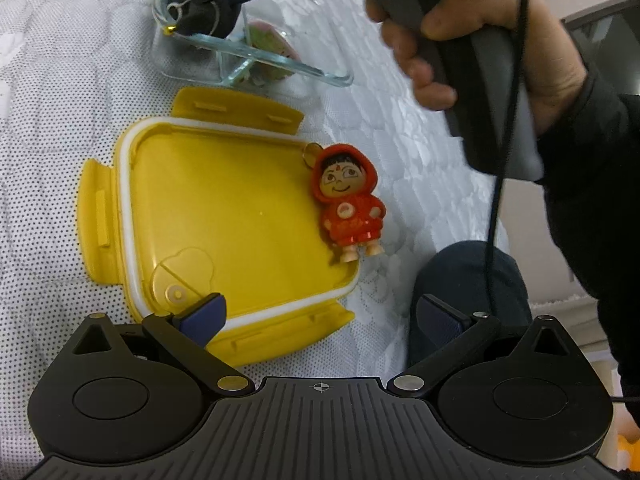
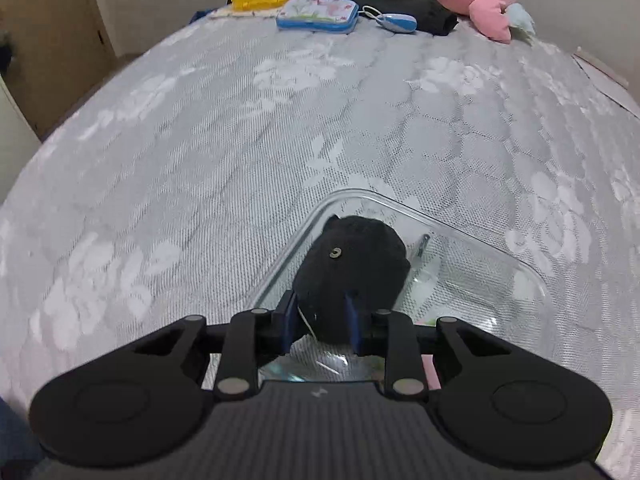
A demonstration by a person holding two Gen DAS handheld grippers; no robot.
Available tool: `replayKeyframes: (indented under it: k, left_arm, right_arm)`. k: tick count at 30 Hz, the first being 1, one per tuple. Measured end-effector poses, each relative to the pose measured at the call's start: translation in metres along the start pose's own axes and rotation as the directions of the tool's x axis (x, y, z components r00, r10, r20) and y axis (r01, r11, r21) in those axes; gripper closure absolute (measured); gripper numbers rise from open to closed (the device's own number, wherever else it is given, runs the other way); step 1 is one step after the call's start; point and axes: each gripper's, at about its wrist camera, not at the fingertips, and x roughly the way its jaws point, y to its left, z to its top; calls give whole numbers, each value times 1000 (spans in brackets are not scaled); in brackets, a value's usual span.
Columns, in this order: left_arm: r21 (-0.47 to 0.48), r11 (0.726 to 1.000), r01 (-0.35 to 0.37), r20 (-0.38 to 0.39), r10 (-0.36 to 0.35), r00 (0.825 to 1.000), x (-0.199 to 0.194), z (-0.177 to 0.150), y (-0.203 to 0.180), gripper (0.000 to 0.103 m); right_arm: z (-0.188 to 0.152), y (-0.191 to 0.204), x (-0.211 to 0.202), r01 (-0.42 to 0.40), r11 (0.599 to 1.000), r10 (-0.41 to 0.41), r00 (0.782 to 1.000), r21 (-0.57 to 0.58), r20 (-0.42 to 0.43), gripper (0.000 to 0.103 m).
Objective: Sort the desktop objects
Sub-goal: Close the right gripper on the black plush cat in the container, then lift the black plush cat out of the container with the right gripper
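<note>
Just ahead of the left gripper (image 1: 318, 314), whose jaws stand wide apart with nothing between them, lies the yellow lid (image 1: 224, 216), flat on the patterned bedcover (image 1: 52, 92) with its inner side up. Its left pad hangs over the lid's near corner, and whether it touches cannot be told. The red hooded figurine (image 1: 350, 200) lies on the lid's right edge, up and slightly right of that gripper's midline, its head pointing away and its feet toward the tool, so its long axis runs roughly along the line of reach. This makes the left hand the nearer one for that toy. Farther on, beyond the lid, sits the clear glass container (image 1: 280, 60). The right gripper (image 2: 324, 320), borne by the person's hand (image 1: 472, 52), points steeply down over it. Its jaws are narrowed onto the black plush toy (image 2: 356, 264), the blue pads (image 2: 354, 320) pressing its sides, and the toy hangs over the container's near left corner (image 2: 460, 228). The coming move probably turns on lowering and releasing it there.
</note>
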Motion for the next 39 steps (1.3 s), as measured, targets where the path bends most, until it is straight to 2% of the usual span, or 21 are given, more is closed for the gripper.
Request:
replayKeyframes:
  k: [2,4,6,9,10,12,14,16,19,21,22,23,25,26,27,29,30,31,34,37,39]
  left_arm:
    - [-2,1000,3,2,-3,1000,-1,0,1,0]
    - [0,1000,3,0,-3,1000,0,0,0,0]
    - [4,1000,-2,-8,2,1000,2,0,-1,0]
    - [-3,1000,6,-10,-6,1000,2,0,1,0]
    - [-8,1000,9,-9,-9,1000,2,0,2,0]
    - [-21,1000,17,-9,-17,1000,2,1,4,0]
    - [-30,999,26,-7,-27,1000,2,2,5,0]
    - [-32,999,35,-8,-35,999,2,2,6,0]
    - [-27,999,38,-10,-38,999,2,2,4,0]
    - [-23,999,33,-14,-34,999,3,2,3,0]
    - [-22,999,32,-15,-32,999,3,2,3,0]
    - [-23,999,31,-16,-31,999,3,2,3,0]
    - [-25,999,30,-15,-31,999,3,2,4,0]
    - [-27,999,30,-15,-30,999,2,2,4,0]
    - [-28,999,30,-15,-31,999,2,2,4,0]
    - [-29,999,32,-18,-33,999,3,2,5,0]
    - [-30,999,34,-19,-34,999,3,2,6,0]
    - [-34,999,36,-18,-37,999,3,2,6,0]
    - [-47,998,39,-11,-39,999,2,3,9,0]
    - [-45,999,26,-8,-26,1000,1,3,7,0]
    - [-31,1000,5,-11,-6,1000,2,3,4,0]
  right_arm:
    - [5,-2,-11,17,1000,-16,999,-9,46,71]
    - [17,-9,-18,19,1000,-21,995,14,97,46]
    - [33,-19,-10,7,997,-13,996,71,88,40]
    - [51,-31,13,-30,990,27,999,135,27,44]
    - [54,-33,22,-29,989,30,1000,146,-5,49]
    - [55,-36,37,-27,987,37,998,161,-60,48]
    - [49,-37,42,-4,988,15,997,152,-69,53]
    - [45,-39,37,-15,988,21,999,156,-39,64]
    - [46,-40,13,-24,989,15,998,147,63,67]
    - [45,-33,-2,24,995,-40,984,94,174,68]
    - [45,-29,-10,51,996,-65,971,69,230,68]
    - [40,-20,-14,113,994,-111,945,13,307,68]
    - [30,-1,-23,253,964,-185,867,-88,464,68]
    - [21,11,-21,340,929,-214,814,-144,539,69]
    - [11,20,-14,408,892,-230,781,-195,580,74]
    - [-9,38,2,535,796,-247,714,-282,656,92]
    - [-16,43,10,559,773,-253,704,-299,664,95]
    - [-20,45,14,552,774,-250,715,-309,653,95]
    - [-27,33,10,426,868,-227,796,-254,561,95]
    - [-38,16,-14,259,948,-151,879,-186,453,94]
    - [-35,11,-33,204,963,-117,905,-177,409,89]
